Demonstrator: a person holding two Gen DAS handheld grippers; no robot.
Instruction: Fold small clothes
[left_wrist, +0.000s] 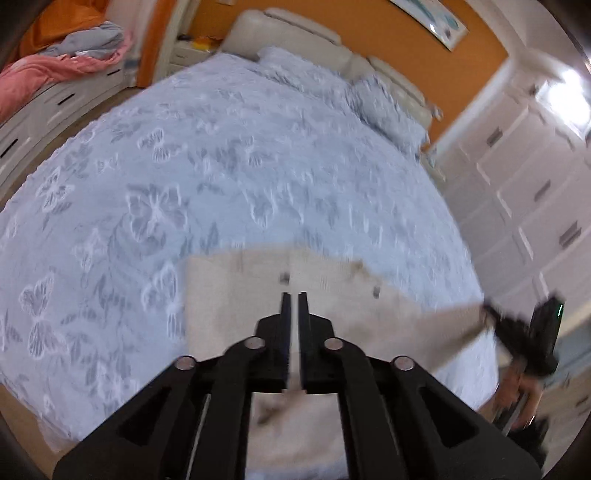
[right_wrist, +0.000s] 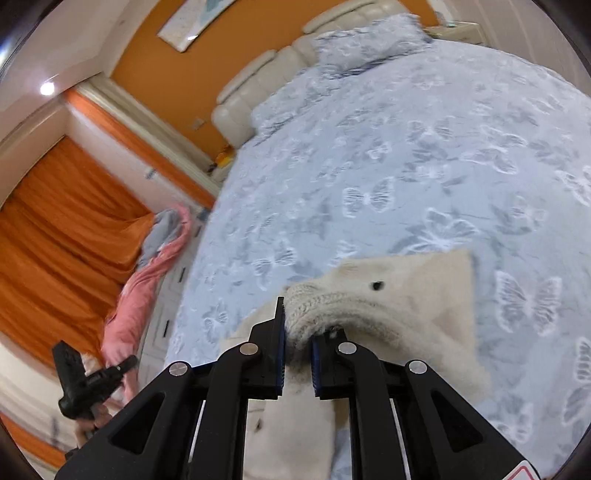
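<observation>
Two hand-held grippers work over a cream knitted garment (right_wrist: 413, 306) that lies on the bed (left_wrist: 221, 177), which has a pale blue cover with butterflies; no brand or writing on any of them can be read. The right hand-held gripper (right_wrist: 298, 334) pinches the ribbed edge of the garment between its blue-padded fingers (right_wrist: 280, 350) and holds this part raised above the cover. The left hand-held gripper (left_wrist: 294, 295) points forward over the flat part of the garment with its fingers almost pressed together, and I cannot tell if cloth is between them.
</observation>
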